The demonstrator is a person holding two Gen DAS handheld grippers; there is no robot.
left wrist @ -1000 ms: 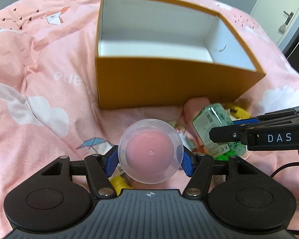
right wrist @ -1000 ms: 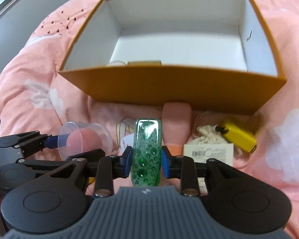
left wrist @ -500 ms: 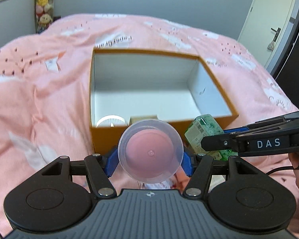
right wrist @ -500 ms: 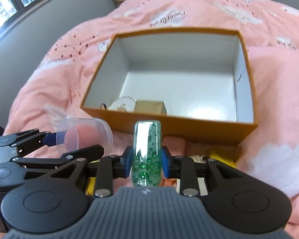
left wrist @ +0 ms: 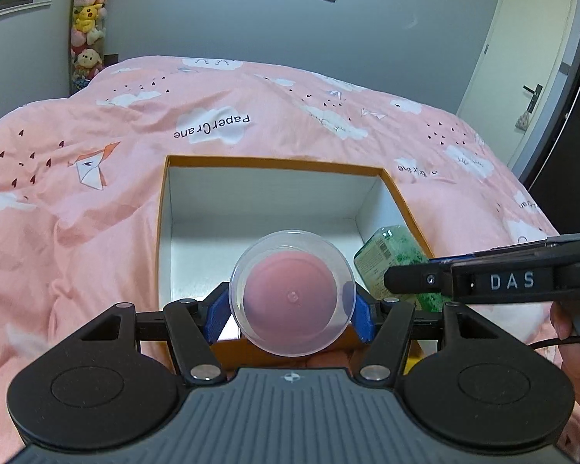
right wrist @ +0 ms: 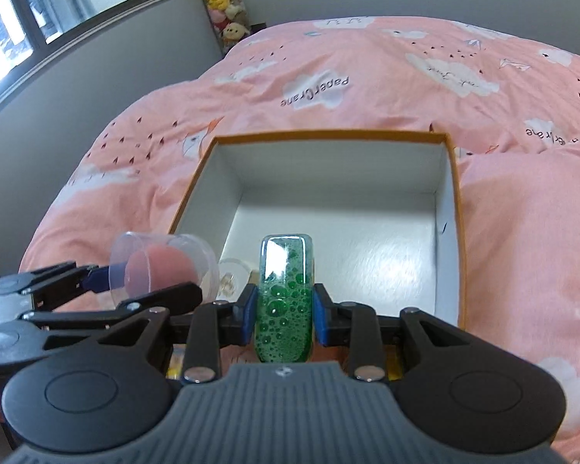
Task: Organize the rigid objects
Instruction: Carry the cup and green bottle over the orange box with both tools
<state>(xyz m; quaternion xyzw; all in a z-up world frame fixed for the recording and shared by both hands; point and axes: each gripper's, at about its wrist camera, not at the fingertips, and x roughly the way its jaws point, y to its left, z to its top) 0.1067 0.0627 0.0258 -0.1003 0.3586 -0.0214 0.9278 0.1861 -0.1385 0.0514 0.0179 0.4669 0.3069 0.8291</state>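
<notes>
My left gripper (left wrist: 292, 311) is shut on a clear plastic cup with a pink bottom (left wrist: 292, 294), held above the near edge of an open orange box with a white inside (left wrist: 274, 201). My right gripper (right wrist: 284, 311) is shut on a green bubbly bottle (right wrist: 286, 294), held beside the cup over the same near edge of the box (right wrist: 450, 193). The bottle (left wrist: 390, 255) shows at the right in the left wrist view, and the cup (right wrist: 162, 270) at the left in the right wrist view. A small clear round item (right wrist: 232, 276) lies in the box's near left corner.
The box sits on a bed with a pink cloud-print duvet (left wrist: 96, 193). A shelf of plush toys (left wrist: 87, 27) stands at the back wall, a door (left wrist: 533, 58) at the right, a window (right wrist: 69, 4) at the left.
Both grippers rose and moved forward with the cup and the bottle, from low in front of the box to above its near edge. The loose items on the bed dropped out of view.
</notes>
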